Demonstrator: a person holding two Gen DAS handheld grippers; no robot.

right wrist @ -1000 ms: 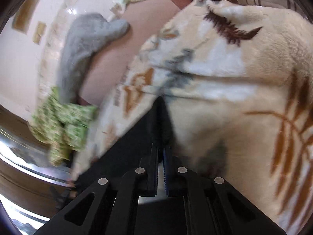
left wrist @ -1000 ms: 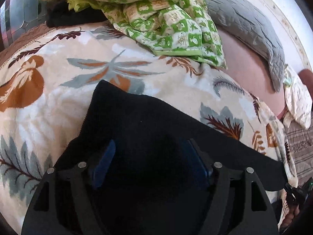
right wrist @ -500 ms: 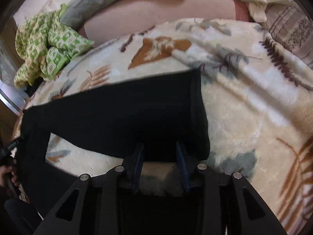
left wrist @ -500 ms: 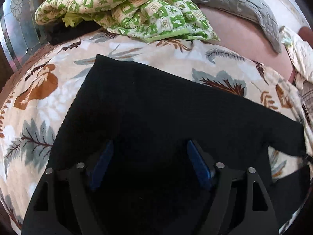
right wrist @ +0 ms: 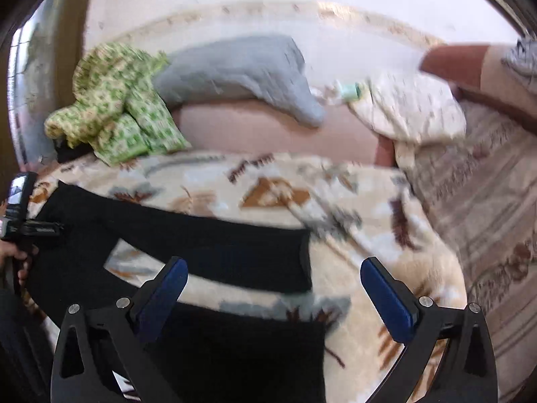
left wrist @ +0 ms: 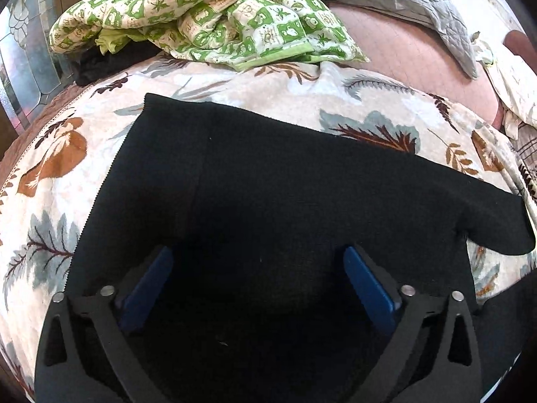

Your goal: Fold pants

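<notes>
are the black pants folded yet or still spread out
Spread out. The black pants lie flat on the leaf-print blanket, legs apart with blanket showing between them, no fold visible.

We've got bright daylight here; the left wrist view is sharp, the right motion-smeared, both edges bowed by fisheye.

Your right gripper (right wrist: 273,285) hung with its blue-padded jaws spread wide and nothing between them, above the black pants (right wrist: 208,252) lying on the leaf-patterned blanket (right wrist: 369,252). One pant leg ran left to right, its cuff ending near the middle; another lay closer to you. Beyond sat a green checked cloth (right wrist: 117,107), a grey pillow (right wrist: 241,70) and a cream pillow (right wrist: 412,110). The picture was blurred.
</notes>
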